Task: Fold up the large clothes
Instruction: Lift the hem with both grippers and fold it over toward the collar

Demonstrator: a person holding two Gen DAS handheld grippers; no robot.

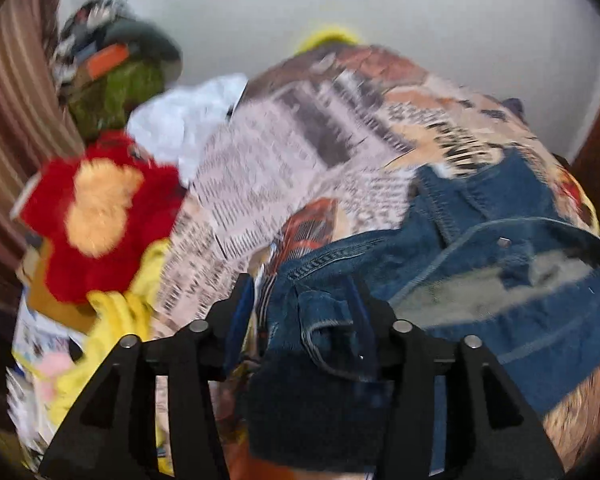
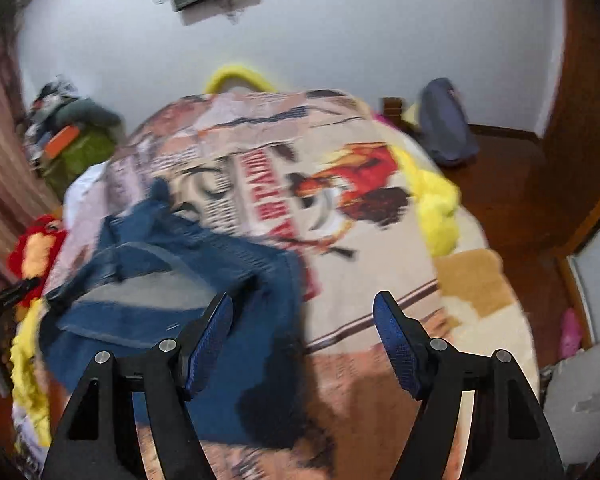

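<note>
A blue denim garment [image 1: 480, 248] lies crumpled on the bed's printed cover [image 1: 284, 168], its waistband gaping with pale lining showing. My left gripper [image 1: 302, 296] stands over its near corner. A fold of denim sits between the fingers and drapes against the right one, while the left pad [image 1: 238, 320] stands apart from the cloth. In the right wrist view the denim garment [image 2: 172, 248] lies left of centre. My right gripper [image 2: 304, 312] is wide open above the printed cover [image 2: 300, 152] with nothing between its blue pads; its left finger hangs over the denim's edge.
A red and orange plush [image 1: 96, 216], white cloth [image 1: 188, 120] and a green pile [image 1: 116, 92] crowd the bed's left side by a striped curtain [image 1: 12, 120]. Yellow fringe [image 2: 440, 200] edges the bed. A grey-blue bag [image 2: 444, 124] stands on the wooden floor [image 2: 520, 200] to the right.
</note>
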